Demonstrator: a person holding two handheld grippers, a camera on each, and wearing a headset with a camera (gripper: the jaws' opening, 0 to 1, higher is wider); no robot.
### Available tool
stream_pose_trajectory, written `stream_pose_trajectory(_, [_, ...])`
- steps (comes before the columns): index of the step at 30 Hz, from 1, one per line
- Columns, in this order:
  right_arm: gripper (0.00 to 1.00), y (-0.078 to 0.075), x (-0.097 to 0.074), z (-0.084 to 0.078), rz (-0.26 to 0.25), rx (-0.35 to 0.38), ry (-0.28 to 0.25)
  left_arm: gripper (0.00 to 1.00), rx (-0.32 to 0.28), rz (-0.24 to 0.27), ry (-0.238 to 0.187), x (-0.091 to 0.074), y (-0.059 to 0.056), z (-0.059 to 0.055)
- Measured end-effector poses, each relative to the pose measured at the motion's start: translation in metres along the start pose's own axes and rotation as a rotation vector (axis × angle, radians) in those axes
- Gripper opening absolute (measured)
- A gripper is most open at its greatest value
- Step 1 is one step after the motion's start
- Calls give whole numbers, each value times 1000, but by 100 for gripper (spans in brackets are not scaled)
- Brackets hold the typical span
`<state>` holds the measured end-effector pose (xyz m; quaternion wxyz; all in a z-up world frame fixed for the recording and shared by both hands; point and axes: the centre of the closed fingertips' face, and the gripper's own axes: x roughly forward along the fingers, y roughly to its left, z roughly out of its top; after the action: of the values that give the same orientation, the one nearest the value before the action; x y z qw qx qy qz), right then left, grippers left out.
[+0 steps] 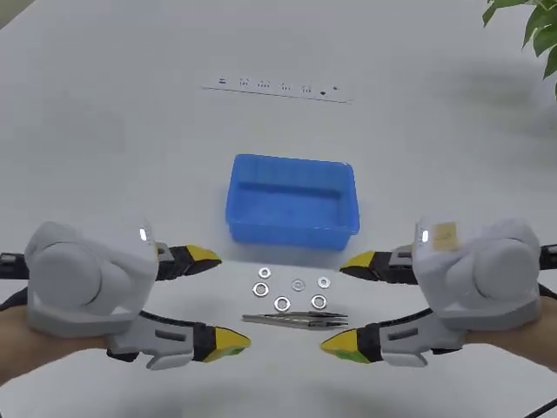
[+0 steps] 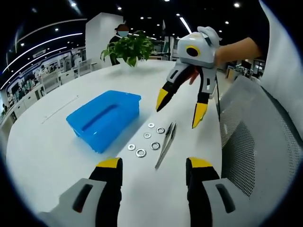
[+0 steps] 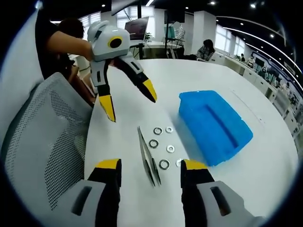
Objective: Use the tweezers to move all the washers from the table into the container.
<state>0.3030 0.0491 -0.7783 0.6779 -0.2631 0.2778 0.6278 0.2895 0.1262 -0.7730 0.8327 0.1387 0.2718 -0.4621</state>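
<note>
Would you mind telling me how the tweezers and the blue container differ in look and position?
The tweezers are slim, grey and lie flat; the blue container is broad, boxy and open-topped. In the head view, the tweezers lie on the near side of the washers, the blue container on the far side. Both rest on the white table.

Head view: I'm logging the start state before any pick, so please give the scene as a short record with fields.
washers: six, loose on the table, in front of the container
tweezers: flat on the table, just nearer the person than the washers, untouched
container: blue, no washers visible inside
left gripper: open, holding nothing
right gripper: open, holding nothing
</note>
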Motion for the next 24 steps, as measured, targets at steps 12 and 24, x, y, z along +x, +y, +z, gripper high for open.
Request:
stream_pose_trajectory(12, [27,8,21,-7,40,-93,95,42,66,-54,84,23,-10,-11])
stream_pose_trajectory(24, [16,12,32,-17,65,-169,178,34,142,-90,159,30,-13,-20])
